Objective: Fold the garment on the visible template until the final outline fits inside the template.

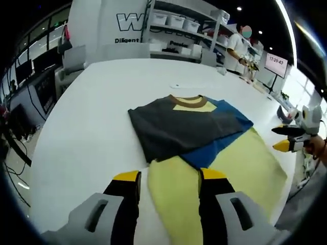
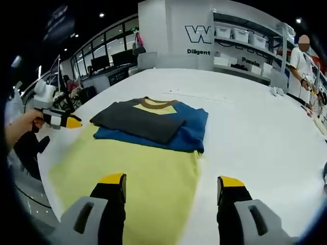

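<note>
Gaping left gripper [image 1: 169, 181]: black yellow-tipped jaws apart, empty, low in left gripper view.
Right gripper [image 2: 172, 186]: likewise parted, holding nothing.
Garment: yellow-green T-shirt [image 1: 225, 173] with blue and dark grey sleeves folded inward, brown collar.
Place: white table [image 1: 97, 122], centre frame, hem between the jaws.

Shirt [image 1: 194, 138] lower hem hidden behind jaws; shelf lettering cut off.
</note>
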`<state>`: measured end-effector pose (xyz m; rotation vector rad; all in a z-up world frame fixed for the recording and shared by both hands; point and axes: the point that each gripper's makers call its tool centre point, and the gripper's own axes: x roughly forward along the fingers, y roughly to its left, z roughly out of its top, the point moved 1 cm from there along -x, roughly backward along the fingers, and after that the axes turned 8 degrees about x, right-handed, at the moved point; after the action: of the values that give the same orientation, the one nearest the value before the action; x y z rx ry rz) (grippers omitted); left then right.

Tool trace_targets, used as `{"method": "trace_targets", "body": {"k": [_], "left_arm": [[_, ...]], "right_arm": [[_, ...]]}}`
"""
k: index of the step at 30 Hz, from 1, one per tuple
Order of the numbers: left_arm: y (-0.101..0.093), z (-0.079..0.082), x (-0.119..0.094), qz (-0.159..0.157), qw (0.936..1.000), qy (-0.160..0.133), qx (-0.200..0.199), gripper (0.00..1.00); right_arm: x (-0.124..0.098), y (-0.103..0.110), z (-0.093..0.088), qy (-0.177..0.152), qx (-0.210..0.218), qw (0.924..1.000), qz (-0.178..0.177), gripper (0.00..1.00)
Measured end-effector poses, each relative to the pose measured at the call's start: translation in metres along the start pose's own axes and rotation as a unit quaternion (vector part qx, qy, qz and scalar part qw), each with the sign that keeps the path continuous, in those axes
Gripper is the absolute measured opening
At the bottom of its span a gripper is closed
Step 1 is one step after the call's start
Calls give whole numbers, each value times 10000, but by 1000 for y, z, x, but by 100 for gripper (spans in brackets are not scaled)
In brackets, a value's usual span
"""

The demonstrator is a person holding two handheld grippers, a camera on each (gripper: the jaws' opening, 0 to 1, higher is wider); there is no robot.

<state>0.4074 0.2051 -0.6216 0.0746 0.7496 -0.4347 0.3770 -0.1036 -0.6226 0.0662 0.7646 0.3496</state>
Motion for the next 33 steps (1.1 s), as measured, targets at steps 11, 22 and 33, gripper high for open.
{"method": "trace_targets", "body": {"k": [11, 22, 33], "left_arm": [[-25, -37, -34, -156, 9997, 172, -92, 65], [-46, -54, -59, -279, 9993, 249, -4, 88], [-61, -89, -78, -269, 9978, 601, -75, 87]], "right_arm": [[-19, 21, -35, 387, -140, 9981, 454, 87], [-38, 31, -69, 741, -132, 9950, 651, 95], [-53, 35, -93, 1041, -70, 9924, 646, 91]]}}
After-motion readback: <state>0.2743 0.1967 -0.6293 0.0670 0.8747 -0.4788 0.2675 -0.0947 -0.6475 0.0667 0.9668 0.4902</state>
